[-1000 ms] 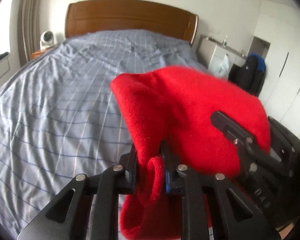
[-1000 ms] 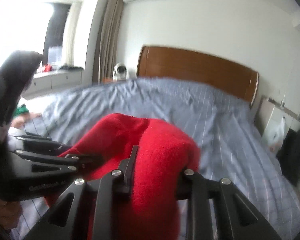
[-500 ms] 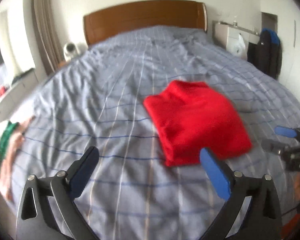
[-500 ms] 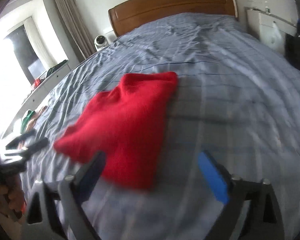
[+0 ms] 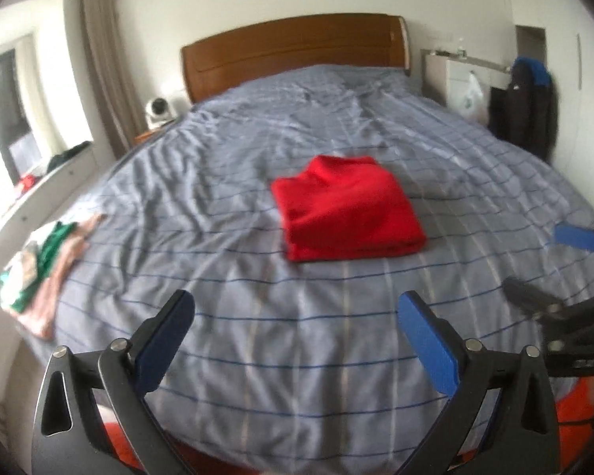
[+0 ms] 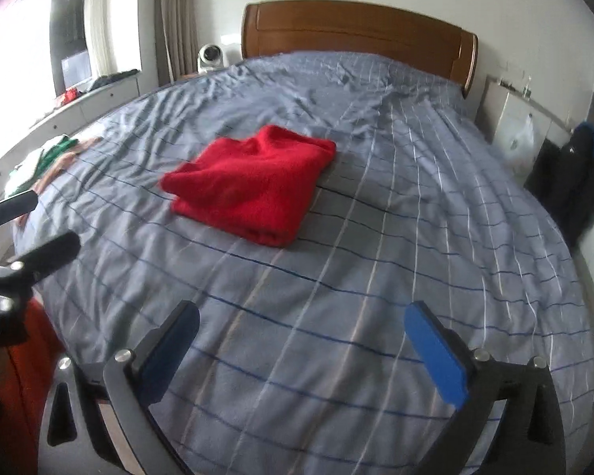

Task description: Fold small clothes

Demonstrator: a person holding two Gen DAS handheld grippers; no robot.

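Red garment [image 5: 348, 215] lies folded into a compact, roughly square stack on the bed [image 5: 257, 340], about midway between the wooden headboard [image 5: 293, 49] and the foot edge. Edges look mostly aligned; one thick fold faces the foot of the bed, and a slightly raised lump sits on the side toward the headboard. Judgement: this piece is finished and parked in the open middle of the bed so it stays flat and out of the way.

Left tongs [image 5: 297, 332]: spread wide, blue pads apart, nothing between them. They hover over the bed's foot end, well short of the red garment.

Right tongs [image 6: 301, 340]: also spread wide and empty, likewise over the foot end and clear of the garment. Each tool shows at the edge of the other's view, so the two are side by side.

A loose pile of green, white and pinkish clothes [image 5: 39, 273] sits at the bed's left edge, far from the headboard, unfolded. Judgement: likely the next piece to take; the open, empty tongs suit a fresh pickup.
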